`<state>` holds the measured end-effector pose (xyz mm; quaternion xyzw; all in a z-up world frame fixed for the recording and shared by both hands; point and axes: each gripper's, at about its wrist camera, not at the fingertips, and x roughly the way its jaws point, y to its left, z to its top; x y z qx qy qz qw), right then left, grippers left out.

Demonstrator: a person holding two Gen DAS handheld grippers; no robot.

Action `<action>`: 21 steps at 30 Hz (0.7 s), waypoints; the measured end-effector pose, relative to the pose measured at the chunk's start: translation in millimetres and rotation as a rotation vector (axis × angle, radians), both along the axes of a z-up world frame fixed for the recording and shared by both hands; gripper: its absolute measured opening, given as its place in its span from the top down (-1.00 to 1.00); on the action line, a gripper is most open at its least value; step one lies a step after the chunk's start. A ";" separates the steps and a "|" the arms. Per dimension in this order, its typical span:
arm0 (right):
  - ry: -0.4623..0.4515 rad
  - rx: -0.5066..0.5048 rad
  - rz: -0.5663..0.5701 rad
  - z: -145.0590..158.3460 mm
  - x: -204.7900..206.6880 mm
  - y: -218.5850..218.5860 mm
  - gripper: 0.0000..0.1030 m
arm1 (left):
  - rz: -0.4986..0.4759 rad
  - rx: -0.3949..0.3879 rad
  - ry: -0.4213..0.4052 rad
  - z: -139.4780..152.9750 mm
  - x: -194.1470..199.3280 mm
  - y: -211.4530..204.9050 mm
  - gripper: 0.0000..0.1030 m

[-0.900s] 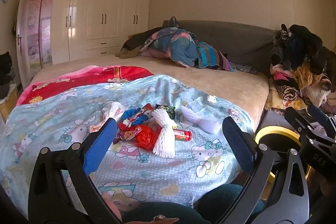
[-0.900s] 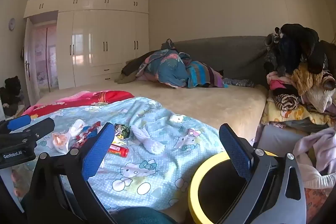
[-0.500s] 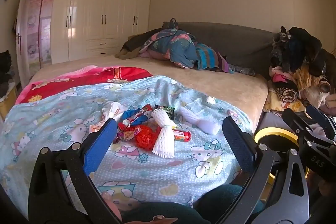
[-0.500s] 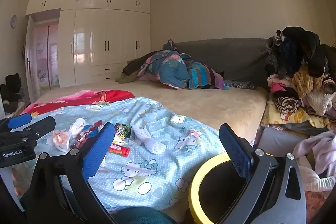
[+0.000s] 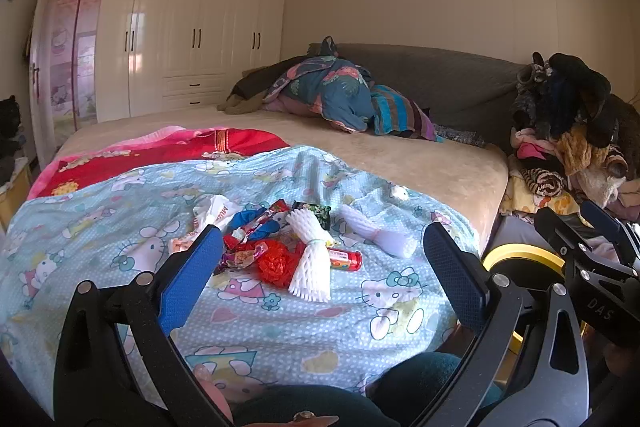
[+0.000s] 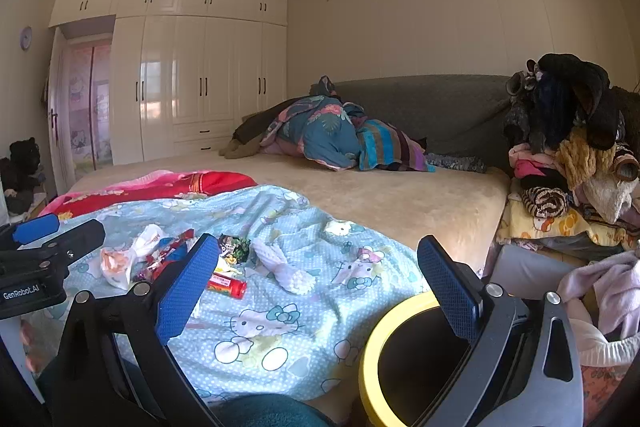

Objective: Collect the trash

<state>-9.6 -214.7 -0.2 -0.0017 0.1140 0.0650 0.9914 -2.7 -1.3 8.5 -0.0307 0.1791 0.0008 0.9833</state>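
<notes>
I hold my left gripper (image 5: pixel 322 267) above the light blue cartoon-cat blanket (image 5: pixel 120 211), and its two blue pads stand wide apart with nothing between them. My right gripper (image 6: pixel 318 281) is also spread wide and empty; it hangs over the near edge of the bed. The trash pile (image 5: pixel 256 235) lies on the blanket at about 11 o'clock from my left gripper: a crumpled white bag (image 5: pixel 214 211), several coloured wrappers, a red foam net (image 5: pixel 276 263), a white foam fruit net (image 5: pixel 310 259) tied in the middle, and a small red tube (image 5: pixel 346 261) touching its side. A second white foam net (image 5: pixel 378 233) lies apart, at about 2 o'clock from the pile. The bin with the yellow rim (image 6: pixel 390 327) stands beside the bed, at about 5 o'clock from my right gripper. Folded bedding (image 5: pixel 336 95) lies far at the grey headboard (image 5: pixel 440 79).
</notes>
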 end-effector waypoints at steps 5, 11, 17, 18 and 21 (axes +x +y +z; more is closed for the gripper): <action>-0.003 0.000 -0.001 0.0 -0.2 0.4 -0.88 | -0.001 -0.001 -0.004 -1.6 -0.7 0.9 -0.80; -0.002 0.001 -0.002 0.0 -0.6 -0.6 -0.88 | -0.002 -0.001 -0.005 -1.7 -1.0 1.7 -0.80; -0.006 -0.002 -0.007 1.3 -1.5 -1.4 -0.88 | -0.001 -0.001 -0.005 -1.9 -1.1 1.8 -0.80; -0.008 -0.002 -0.009 1.3 -1.6 -1.3 -0.88 | 0.001 0.000 -0.005 -1.0 -1.3 1.8 -0.80; -0.006 -0.002 -0.010 1.6 -1.5 -1.1 -0.88 | -0.002 -0.001 -0.007 -2.0 -1.1 2.1 -0.80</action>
